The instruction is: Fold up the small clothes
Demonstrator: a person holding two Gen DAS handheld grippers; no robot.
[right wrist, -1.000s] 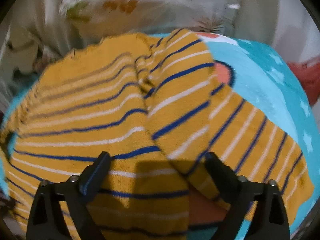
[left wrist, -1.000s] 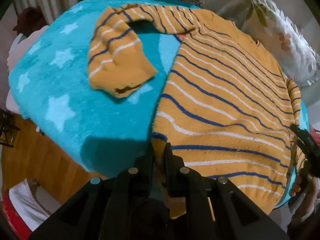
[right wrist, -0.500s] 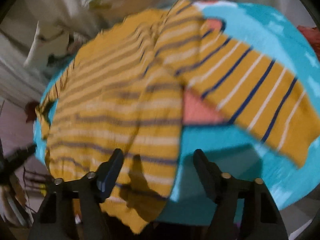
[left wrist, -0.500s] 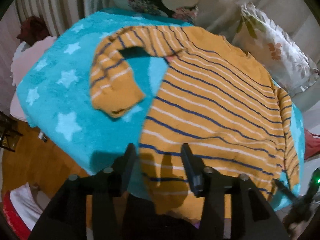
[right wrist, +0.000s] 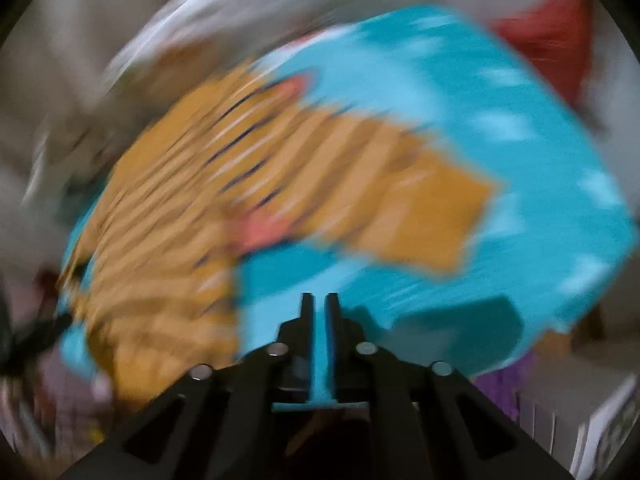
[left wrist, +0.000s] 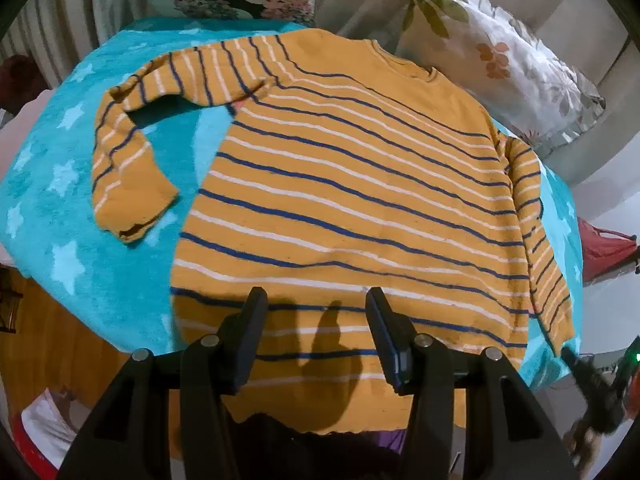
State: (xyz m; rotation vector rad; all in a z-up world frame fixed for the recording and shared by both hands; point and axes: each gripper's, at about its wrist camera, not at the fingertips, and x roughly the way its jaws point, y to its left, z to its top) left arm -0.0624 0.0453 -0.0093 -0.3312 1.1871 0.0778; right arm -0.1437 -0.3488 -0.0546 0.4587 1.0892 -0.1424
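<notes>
Now left claw (left wrist: 316,304) gapes empty; right claw (right wrist: 319,304) closing, empty.

My left gripper (left wrist: 316,300) points steeply down, jaws parted with nothing between them. My right gripper (right wrist: 319,300) (blurred in its own view) is closing, jaws nearly together, empty.

The left hand-held gripper (left wrist: 316,336) is matte black plastic. Two flat, tapered fingers (left wrist: 250,332) extend from angular black link arms with triangular cut-outs. Four round silver pivot screws sit in a row across the links behind the fingers. The right hand-held gripper (right wrist: 318,308) has the same build: black fingers, black cut-out link arms, and four silver screw heads behind the fingertips.
</notes>
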